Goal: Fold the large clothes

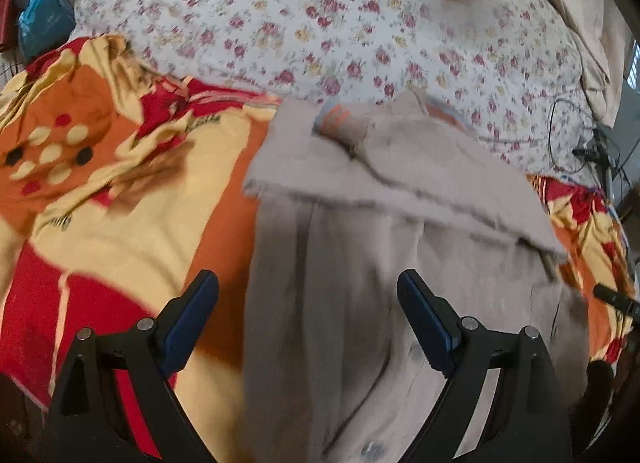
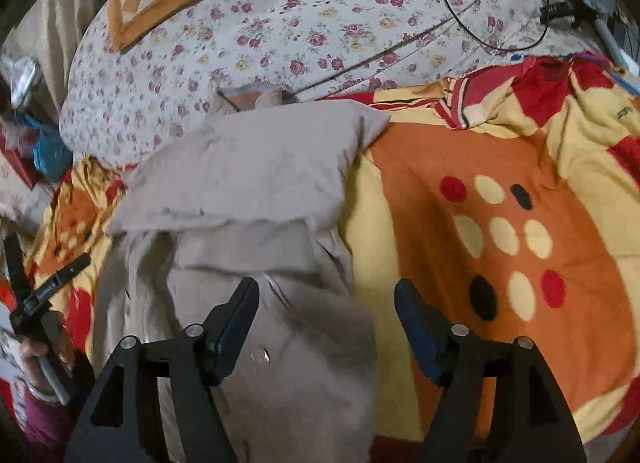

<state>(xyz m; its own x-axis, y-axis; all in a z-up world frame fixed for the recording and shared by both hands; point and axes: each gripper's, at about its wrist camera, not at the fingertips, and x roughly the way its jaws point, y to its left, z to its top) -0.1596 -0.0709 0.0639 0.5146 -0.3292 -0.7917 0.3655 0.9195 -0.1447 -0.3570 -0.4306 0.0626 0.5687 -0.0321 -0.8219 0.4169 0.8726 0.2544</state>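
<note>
Floral bedding [image 1: 360,23] and a bright blanket [image 1: 120,203] give the beige garment [image 1: 380,263] a flat folding surface. Both the left gripper [image 1: 308,299] and right gripper [image 2: 326,303] hover over it, jaws apart and empty, probably lining up to catch its edges.

Beige garment [image 1: 360,263] lies partly folded, far end doubled back; wrinkled.

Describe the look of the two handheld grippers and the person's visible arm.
Both the left gripper and right gripper have matte black angular frames, silver pivot bolts and dark blue finger pads. The person's hand shows a maroon sleeve.
</note>
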